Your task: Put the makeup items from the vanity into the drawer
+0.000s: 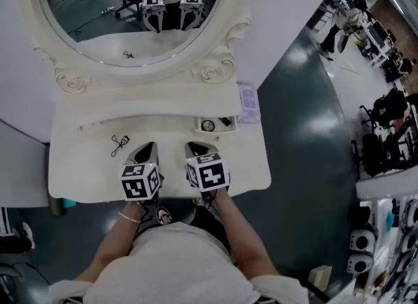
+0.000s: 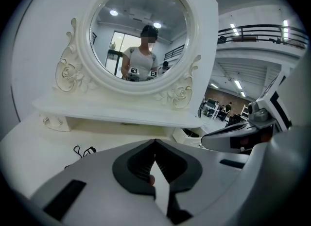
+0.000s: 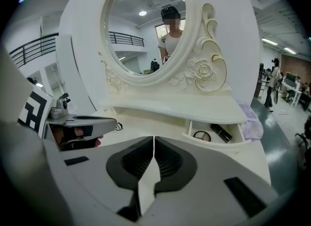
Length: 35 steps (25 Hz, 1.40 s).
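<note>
A black eyelash curler lies on the white vanity top, left of both grippers; in the left gripper view the curler shows low at the left. A small drawer stands pulled out under the shelf. Inside lie a round compact and a dark tube, also plain in the right gripper view as compact and tube. My left gripper and right gripper hover side by side over the vanity's front. Both are shut with nothing between the jaws.
An oval mirror in a carved frame rises behind the shelf. A lilac packet lies on the shelf's right end above the drawer. Dark floor, desks and chairs spread to the right of the vanity.
</note>
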Each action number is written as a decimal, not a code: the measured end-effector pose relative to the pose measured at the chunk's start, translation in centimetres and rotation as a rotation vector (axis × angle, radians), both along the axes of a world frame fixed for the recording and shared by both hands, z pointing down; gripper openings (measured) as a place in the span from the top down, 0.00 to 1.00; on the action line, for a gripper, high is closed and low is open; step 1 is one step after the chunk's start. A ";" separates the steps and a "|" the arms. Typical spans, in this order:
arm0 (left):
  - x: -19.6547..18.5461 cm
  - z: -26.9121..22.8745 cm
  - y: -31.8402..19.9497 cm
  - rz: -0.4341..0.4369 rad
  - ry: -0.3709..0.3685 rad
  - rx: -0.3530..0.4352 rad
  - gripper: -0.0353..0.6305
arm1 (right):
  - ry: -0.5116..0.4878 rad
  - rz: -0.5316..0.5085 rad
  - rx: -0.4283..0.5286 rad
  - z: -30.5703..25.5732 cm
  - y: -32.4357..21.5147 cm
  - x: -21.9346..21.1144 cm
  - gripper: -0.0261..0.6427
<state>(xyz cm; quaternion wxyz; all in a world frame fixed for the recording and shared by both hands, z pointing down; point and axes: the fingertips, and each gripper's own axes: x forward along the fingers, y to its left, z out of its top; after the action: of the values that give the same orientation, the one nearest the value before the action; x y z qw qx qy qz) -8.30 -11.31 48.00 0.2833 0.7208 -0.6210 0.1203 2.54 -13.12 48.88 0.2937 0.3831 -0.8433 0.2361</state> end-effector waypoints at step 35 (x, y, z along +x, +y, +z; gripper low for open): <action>0.5 0.4 -0.5 -0.006 0.033 -0.012 0.94 | -0.014 0.012 -0.001 0.3 -0.8 0.5 0.93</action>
<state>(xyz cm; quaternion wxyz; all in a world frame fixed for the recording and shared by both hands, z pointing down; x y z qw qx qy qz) -7.75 -11.85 48.37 0.2982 0.7191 -0.6177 0.1113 3.00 -13.88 49.15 0.2866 0.3865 -0.8428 0.2411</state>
